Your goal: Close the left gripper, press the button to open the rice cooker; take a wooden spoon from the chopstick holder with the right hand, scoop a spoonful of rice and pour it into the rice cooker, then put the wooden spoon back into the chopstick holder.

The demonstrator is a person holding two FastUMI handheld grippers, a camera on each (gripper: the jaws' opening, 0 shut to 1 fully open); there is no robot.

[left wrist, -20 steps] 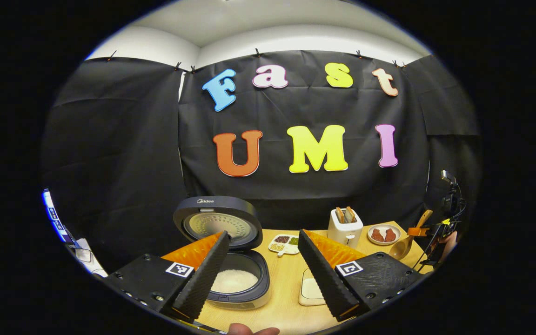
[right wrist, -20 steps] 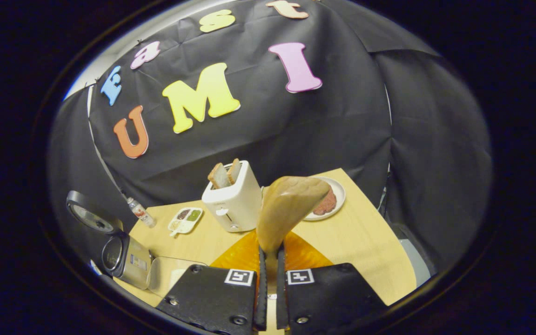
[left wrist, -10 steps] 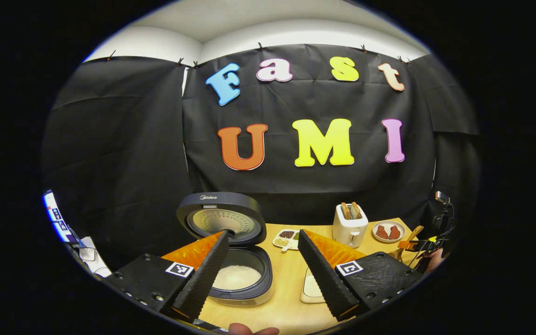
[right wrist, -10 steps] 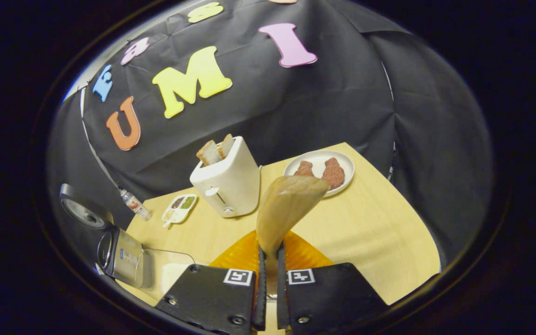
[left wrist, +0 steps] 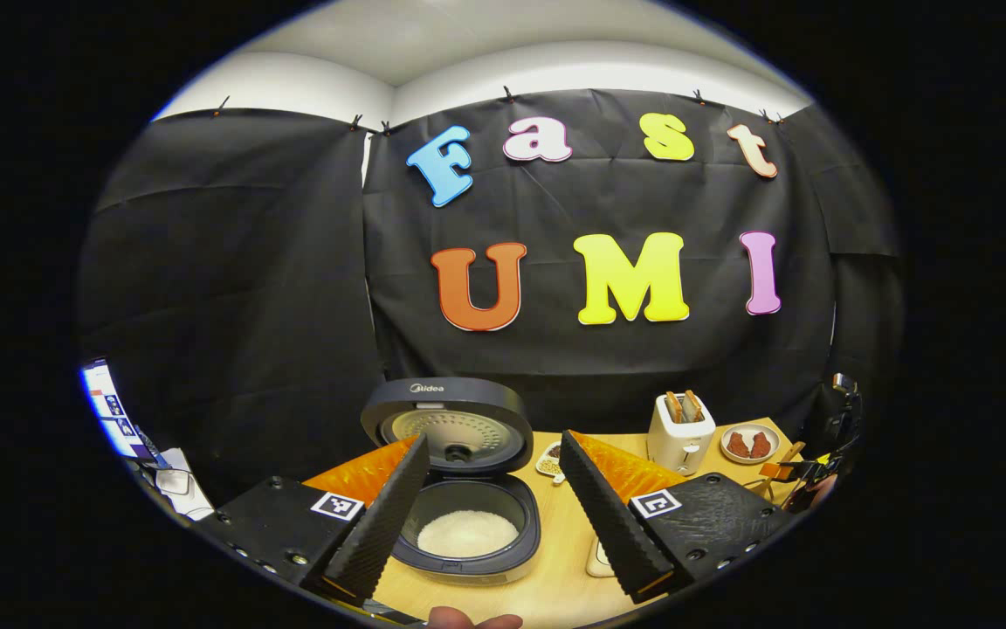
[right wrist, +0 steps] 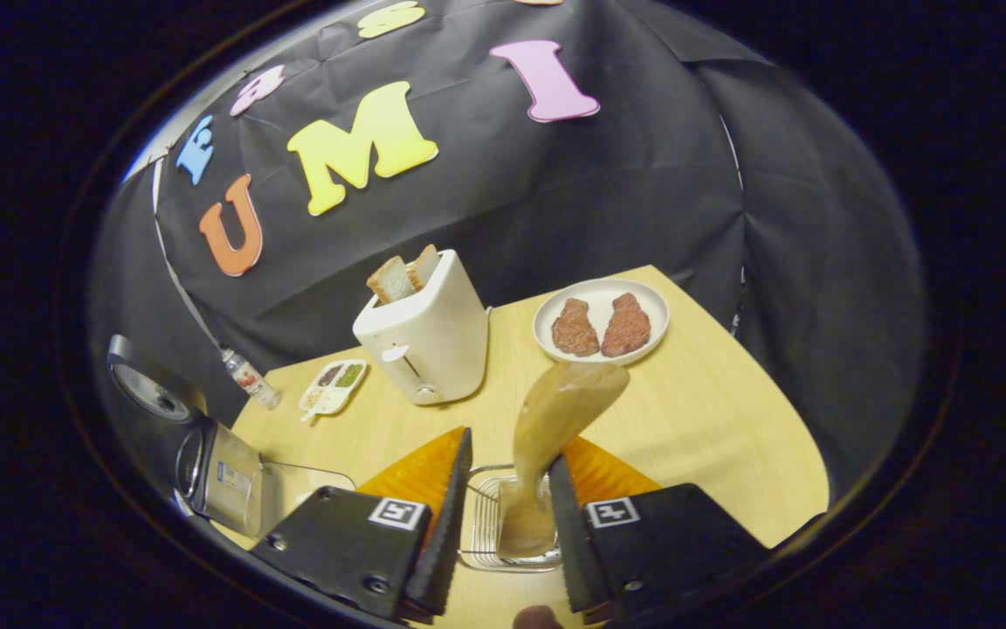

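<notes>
Between the spread fingers of the right gripper (right wrist: 503,542) stands the wooden spoon (right wrist: 555,419), its handle down in the wire chopstick holder (right wrist: 490,533) and its bowl leaning up and away toward the plate of meat (right wrist: 601,320). The jaws are parted and I can see a gap on the left side of the handle; on the right the handle sits very near the finger, and I cannot tell whether it touches. So the spoon looks let go, back where it belongs. Over on the other side, the left gripper (left wrist: 494,507) hangs with its jaws wide apart and nothing in them, above the near edge of the table (right wrist: 704,419), with the rice cooker (left wrist: 468,524) open in front of it and white rice showing in the pot. My worry is the way out: if the right gripper lifts off at a slant, a finger could catch the leaning spoon and drag it out, or tip the light holder over. The toaster (right wrist: 420,336) stands near too, so a wide swing could knock it.
</notes>
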